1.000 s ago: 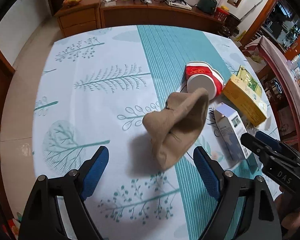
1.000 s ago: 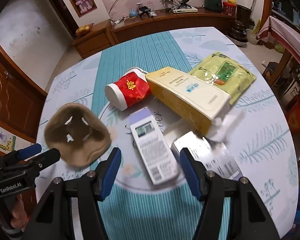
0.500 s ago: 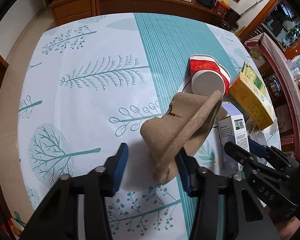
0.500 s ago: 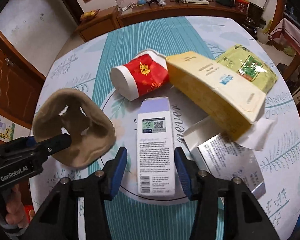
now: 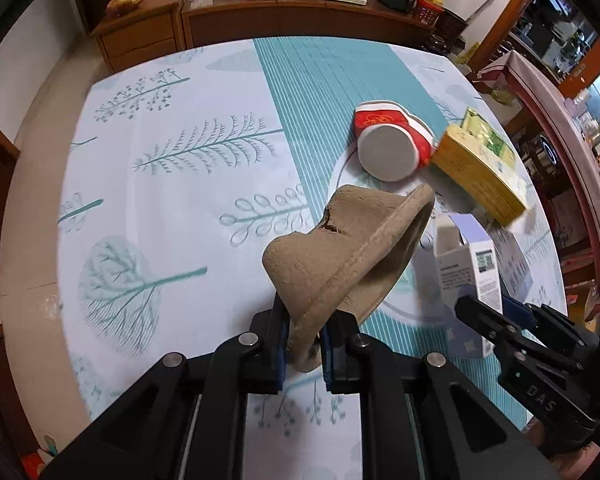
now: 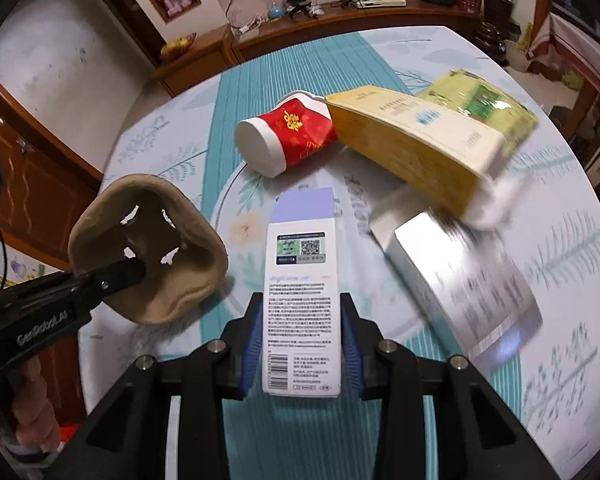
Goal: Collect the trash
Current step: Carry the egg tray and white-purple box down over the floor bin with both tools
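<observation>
My left gripper [image 5: 305, 344] is shut on the rim of a brown pulp cup holder [image 5: 352, 248] and holds it tilted above the table; the holder also shows in the right wrist view [image 6: 148, 248]. My right gripper [image 6: 300, 344] is shut on a white and lilac carton [image 6: 300, 288], which also shows in the left wrist view [image 5: 470, 264]. A red paper cup [image 6: 288, 136] lies on its side beyond it, next to a yellow box [image 6: 412, 136], a green packet [image 6: 484, 104] and a silver box [image 6: 456, 272].
The round table wears a white and teal tree-print cloth [image 5: 180, 160]. A wooden sideboard [image 5: 300, 16] with cables and gadgets stands beyond the far edge. Wooden cabinets [image 6: 32, 184] stand to the left.
Both grippers have closed: the left on the cup holder's rim, the right on the white carton. Both have moved closer to their objects.
</observation>
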### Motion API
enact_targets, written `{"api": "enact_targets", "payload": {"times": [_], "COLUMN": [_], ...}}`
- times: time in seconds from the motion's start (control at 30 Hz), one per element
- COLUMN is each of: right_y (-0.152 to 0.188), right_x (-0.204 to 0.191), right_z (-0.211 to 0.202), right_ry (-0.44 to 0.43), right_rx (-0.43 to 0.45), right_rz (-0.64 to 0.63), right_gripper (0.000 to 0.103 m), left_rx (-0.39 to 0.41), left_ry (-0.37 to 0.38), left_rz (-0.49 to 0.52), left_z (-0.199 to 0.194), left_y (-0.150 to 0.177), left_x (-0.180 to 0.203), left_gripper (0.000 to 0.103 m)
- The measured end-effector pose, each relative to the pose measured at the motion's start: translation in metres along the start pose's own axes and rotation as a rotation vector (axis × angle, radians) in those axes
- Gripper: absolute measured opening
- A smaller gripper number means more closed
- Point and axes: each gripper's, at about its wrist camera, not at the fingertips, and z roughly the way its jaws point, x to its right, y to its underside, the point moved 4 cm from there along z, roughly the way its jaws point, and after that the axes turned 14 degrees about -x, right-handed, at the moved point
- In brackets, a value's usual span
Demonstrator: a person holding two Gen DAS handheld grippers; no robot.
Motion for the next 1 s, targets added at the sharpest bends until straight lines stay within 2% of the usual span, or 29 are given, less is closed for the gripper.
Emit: {"api": "enact_targets", "payload": {"times": [0.23, 0.4, 0.67, 0.87, 1.0], "right_y": [0.058, 0.106, 0.194, 0.268, 0.302], "right_x": [0.007, 0.019, 0.055, 0.087, 0.103], "right_z": [-0.035, -0.065, -0.12, -0.151, -0.161], "right_ry": [-0.084, -0.127, -0.191, -0.22, -0.222], "right_rx": [0.037, 0.061, 0.1, 0.077, 0.06], "right_rz": [0.012, -0.019, -0.088, -0.15, -0.189], "right_gripper": [0.035, 0.035, 0.035, 0.035, 0.035], "left_rx": [0.007, 0.035, 0.071, 0.086, 0.076], "left_ry": [-0.034, -0.05, -0.034, -0.042, -0.056], "left_rz": [0.005, 0.006, -0.019, -0.022, -0.028], "left_z": [-0.03, -0.052, -0.081, -0.092, -0.092], "left_y": [0.057, 0.11, 0.215, 0.286, 0.324], "left_x": [0.011, 0.04, 0.117, 0.17, 0.196], "left_gripper": [0.011, 0.011, 0.011, 0.011, 0.011]}}
